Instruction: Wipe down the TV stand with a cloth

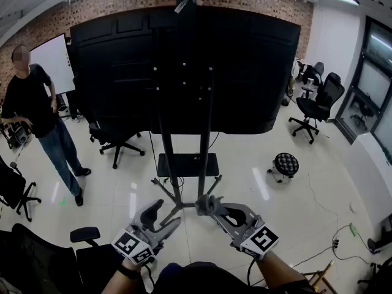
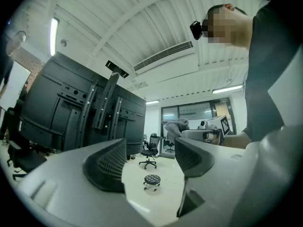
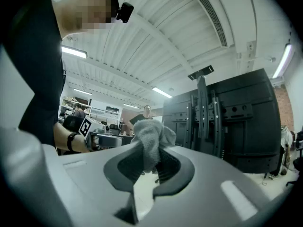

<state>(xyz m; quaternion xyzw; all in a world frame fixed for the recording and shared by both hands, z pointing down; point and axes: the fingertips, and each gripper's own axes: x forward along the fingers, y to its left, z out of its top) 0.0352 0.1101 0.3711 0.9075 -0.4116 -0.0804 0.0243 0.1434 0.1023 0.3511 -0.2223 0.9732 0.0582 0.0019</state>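
The TV stand [image 1: 184, 133] holds a large black screen, seen from its back, on two upright poles with a small black shelf [image 1: 187, 164] and splayed legs. Just in front of those legs, my right gripper [image 1: 208, 206] is shut on a grey cloth [image 1: 206, 203]. In the right gripper view the cloth [image 3: 151, 138] bunches up out of the closed jaws, with the stand [image 3: 222, 122] to the right. My left gripper [image 1: 165, 216] hangs open and empty beside it. The left gripper view has the stand [image 2: 85, 112] to the left and the cloth [image 2: 176, 126] far ahead.
A person [image 1: 40, 118] stands at the left near a whiteboard [image 1: 54, 61]. Black office chairs stand behind the stand [image 1: 115, 141], at the right [image 1: 317, 101] and close at the bottom left [image 1: 37, 250]. A small wheeled stool [image 1: 285, 165] and floor cables [image 1: 334, 242] lie to the right.
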